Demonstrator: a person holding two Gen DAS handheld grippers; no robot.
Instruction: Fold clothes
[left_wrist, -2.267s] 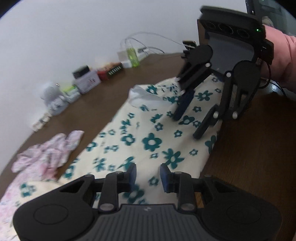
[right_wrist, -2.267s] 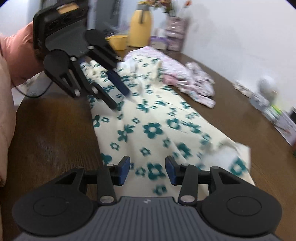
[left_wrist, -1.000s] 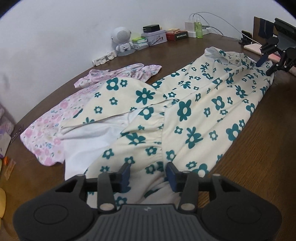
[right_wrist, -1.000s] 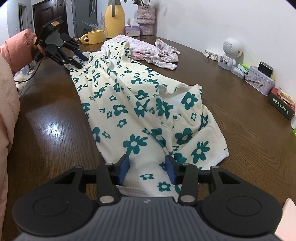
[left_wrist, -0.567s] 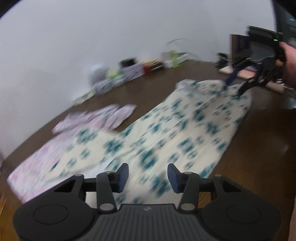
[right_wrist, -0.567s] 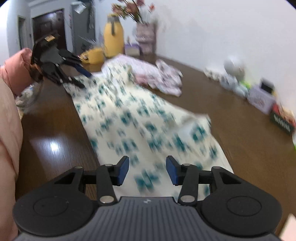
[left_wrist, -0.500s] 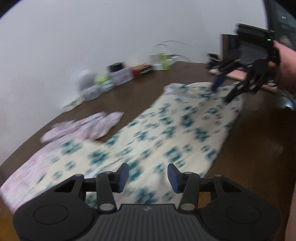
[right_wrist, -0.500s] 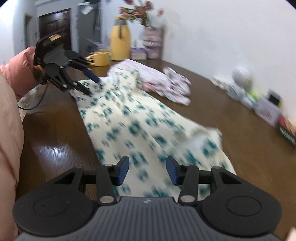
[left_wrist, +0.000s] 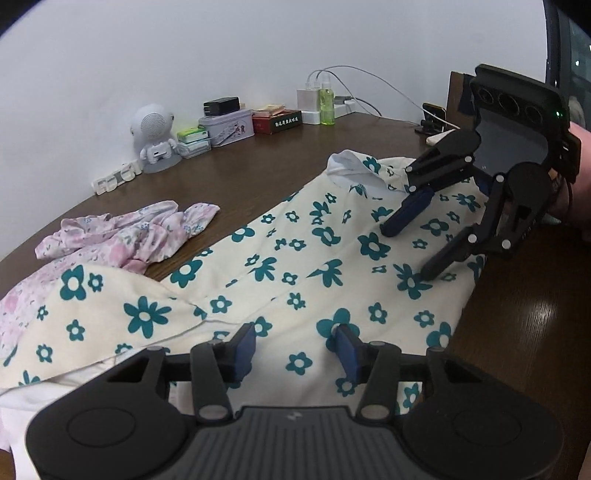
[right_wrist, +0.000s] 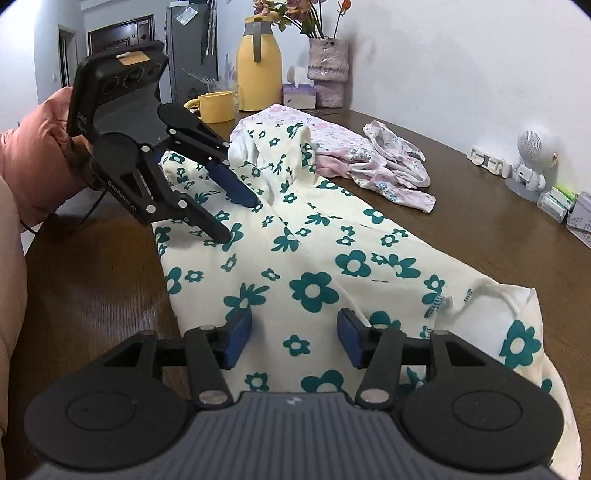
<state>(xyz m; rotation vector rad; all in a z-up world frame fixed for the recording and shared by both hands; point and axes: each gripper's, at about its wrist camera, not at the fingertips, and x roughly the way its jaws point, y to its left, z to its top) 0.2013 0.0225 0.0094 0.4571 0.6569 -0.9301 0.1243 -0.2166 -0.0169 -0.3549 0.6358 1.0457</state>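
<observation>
A cream garment with teal flowers (left_wrist: 295, 266) lies lengthwise on the dark wooden table (left_wrist: 535, 332), folded along its length; it also shows in the right wrist view (right_wrist: 332, 258). My left gripper (left_wrist: 295, 347) is open and empty, low over the garment's hem end; in the right wrist view the left gripper (right_wrist: 240, 218) has its fingertips down on the cloth. My right gripper (right_wrist: 291, 334) is open and empty over the collar end; in the left wrist view the right gripper (left_wrist: 410, 251) points down onto the cloth near the white collar (left_wrist: 347, 162).
A pink floral garment (left_wrist: 122, 236) lies crumpled beside the cream one. Along the wall stand a white robot speaker (left_wrist: 153, 138), tins and boxes (left_wrist: 229, 125), a green bottle (left_wrist: 327, 101) and chargers. A yellow jug (right_wrist: 258, 77), mug (right_wrist: 216, 107) and vase (right_wrist: 327, 70) stand at the far end.
Both grippers have moved in from the garment's far ends towards its middle and now face each other closely, lowered onto the cloth. Both stayed open.
</observation>
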